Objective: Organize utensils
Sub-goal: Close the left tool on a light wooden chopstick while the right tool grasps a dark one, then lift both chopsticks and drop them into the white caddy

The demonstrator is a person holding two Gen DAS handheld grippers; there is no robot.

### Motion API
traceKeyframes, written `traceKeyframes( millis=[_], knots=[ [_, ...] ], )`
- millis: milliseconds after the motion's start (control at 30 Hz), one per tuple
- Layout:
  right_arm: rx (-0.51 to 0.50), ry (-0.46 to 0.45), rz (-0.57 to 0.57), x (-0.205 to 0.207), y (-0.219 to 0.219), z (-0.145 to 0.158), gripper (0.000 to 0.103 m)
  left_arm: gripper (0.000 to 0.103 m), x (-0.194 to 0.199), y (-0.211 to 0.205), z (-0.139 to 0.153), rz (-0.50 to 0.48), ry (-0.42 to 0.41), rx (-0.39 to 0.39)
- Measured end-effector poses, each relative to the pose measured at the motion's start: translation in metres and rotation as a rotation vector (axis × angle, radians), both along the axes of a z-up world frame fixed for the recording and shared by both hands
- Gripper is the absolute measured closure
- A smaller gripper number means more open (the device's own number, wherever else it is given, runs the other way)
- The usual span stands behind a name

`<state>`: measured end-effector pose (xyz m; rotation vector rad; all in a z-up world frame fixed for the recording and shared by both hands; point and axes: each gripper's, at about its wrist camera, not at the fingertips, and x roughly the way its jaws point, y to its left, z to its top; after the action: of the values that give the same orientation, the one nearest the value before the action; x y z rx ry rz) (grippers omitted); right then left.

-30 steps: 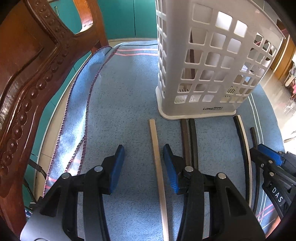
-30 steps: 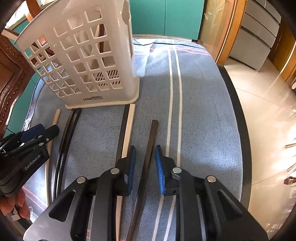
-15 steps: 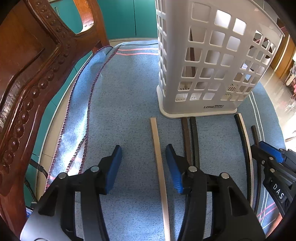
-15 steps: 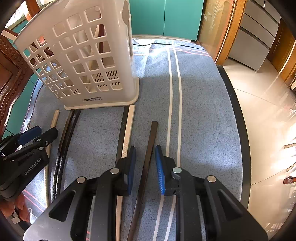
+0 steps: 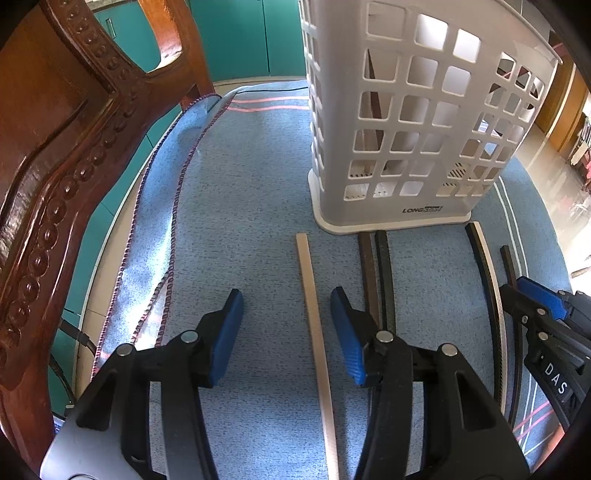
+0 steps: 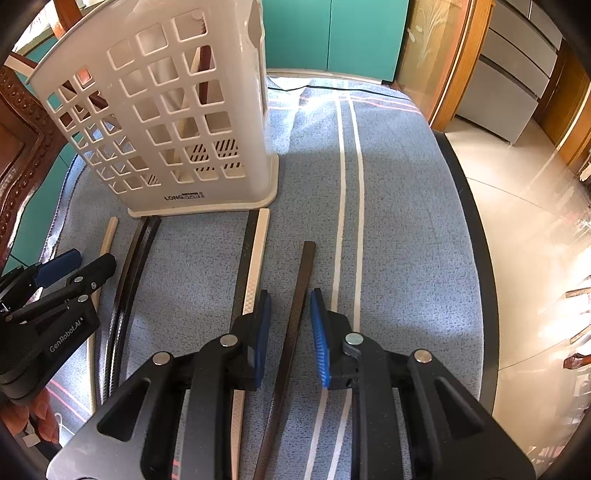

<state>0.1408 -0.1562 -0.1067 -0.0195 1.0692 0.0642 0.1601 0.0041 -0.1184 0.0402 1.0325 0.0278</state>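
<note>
Several chopsticks lie on a blue cloth in front of a white lattice holder [image 5: 413,122], which also shows in the right wrist view [image 6: 177,122]. My left gripper [image 5: 286,321] is open and straddles a pale wooden chopstick [image 5: 314,314], which lies nearer its right finger. My right gripper [image 6: 288,325] is open with a narrower gap around a dark brown chopstick [image 6: 299,302]; neither pad visibly touches it. A dark pair [image 5: 376,273] and a black-and-white pair [image 6: 255,266] lie between. Some chopsticks stand inside the holder.
A carved wooden chair [image 5: 55,147] stands close on the left. The round table's dark edge [image 6: 476,236] curves down the right side, with tiled floor beyond. Teal cabinets [image 6: 332,33] stand behind.
My left gripper has drawn back slightly and its jaws have opened a little wider around the pale chopstick. My right gripper has opened slightly around the dark chopstick.
</note>
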Motion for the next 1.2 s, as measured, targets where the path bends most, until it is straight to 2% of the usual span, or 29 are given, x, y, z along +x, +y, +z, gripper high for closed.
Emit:
traceKeyframes(
  millis=[100, 233, 300, 367, 500, 800, 1067, 1200],
  knots=[
    [-0.001, -0.002, -0.001, -0.001, 0.0, 0.0, 0.08, 0.056, -0.002, -0.002, 0.001, -0.011, -0.001, 0.0],
    [0.013, 0.0, 0.001, -0.001, -0.002, 0.001, 0.082, 0.074, -0.002, -0.006, 0.003, -0.051, -0.002, -0.014],
    [0.033, 0.004, 0.007, -0.002, -0.003, 0.001, 0.093, 0.085, -0.003, -0.01, 0.003, -0.067, 0.0, -0.026],
    [0.054, 0.006, 0.009, -0.002, -0.004, 0.001, 0.094, 0.091, -0.005, -0.012, 0.004, -0.078, 0.0, -0.036],
    [0.122, 0.003, 0.01, -0.004, -0.008, 0.007, 0.096, 0.095, -0.007, -0.011, 0.011, -0.089, -0.014, -0.097],
    [0.229, -0.169, 0.083, -0.042, -0.019, 0.075, 0.096, 0.096, -0.051, 0.003, 0.093, -0.131, -0.239, -0.216],
    [0.406, -0.35, 0.11, -0.089, -0.044, 0.15, 0.096, 0.096, -0.109, 0.022, 0.19, -0.177, -0.55, -0.3],
    [0.429, -0.464, 0.105, -0.095, -0.048, 0.192, 0.096, 0.096, -0.125, 0.029, 0.233, -0.167, -0.675, -0.348]
  ],
)
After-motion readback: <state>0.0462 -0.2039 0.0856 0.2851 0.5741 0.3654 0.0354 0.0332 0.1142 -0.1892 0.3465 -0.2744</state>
